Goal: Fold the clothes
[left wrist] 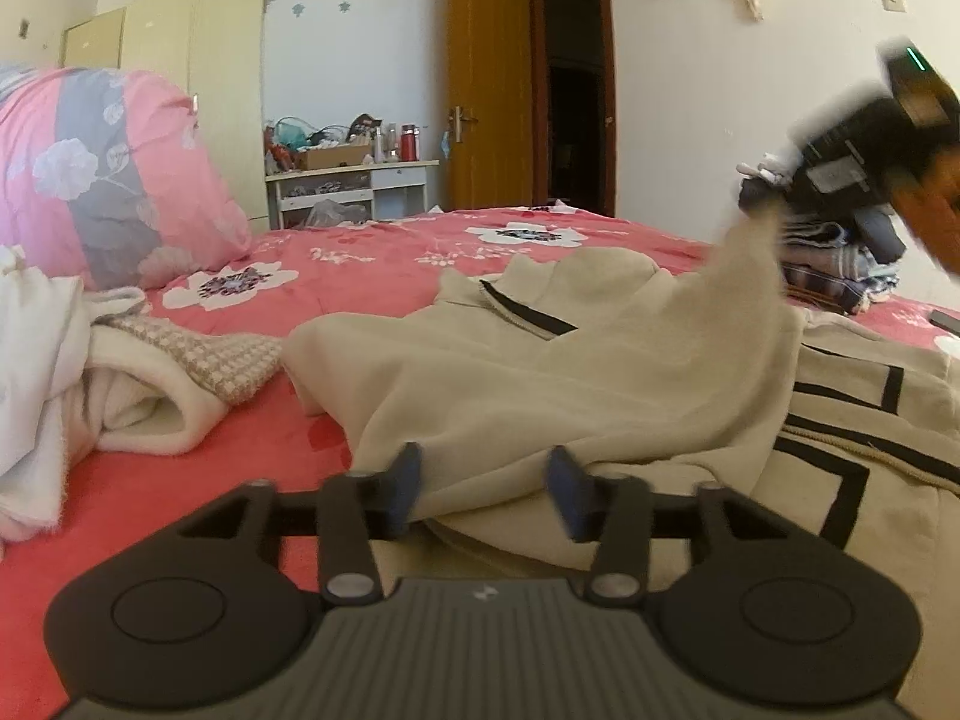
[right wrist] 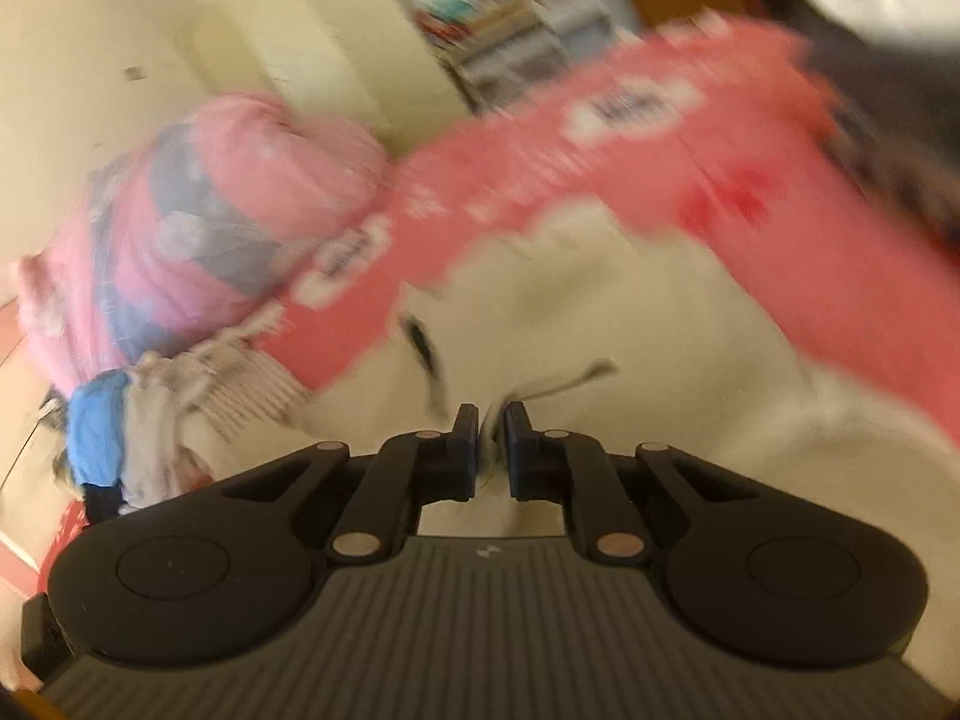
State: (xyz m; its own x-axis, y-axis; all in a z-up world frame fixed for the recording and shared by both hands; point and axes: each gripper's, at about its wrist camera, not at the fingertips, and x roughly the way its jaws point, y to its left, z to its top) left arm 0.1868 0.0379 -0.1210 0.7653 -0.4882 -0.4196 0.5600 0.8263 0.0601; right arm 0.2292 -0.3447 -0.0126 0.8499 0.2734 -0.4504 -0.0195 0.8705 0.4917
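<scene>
With our right tongs (right wrist: 492,450) pinching a raised corner of the cream jacket (left wrist: 540,372) lying on the bed (left wrist: 360,264) and our left tongs (left wrist: 480,480) spread at its near hem, we risk the thin pinch slipping mid-swing.
</scene>
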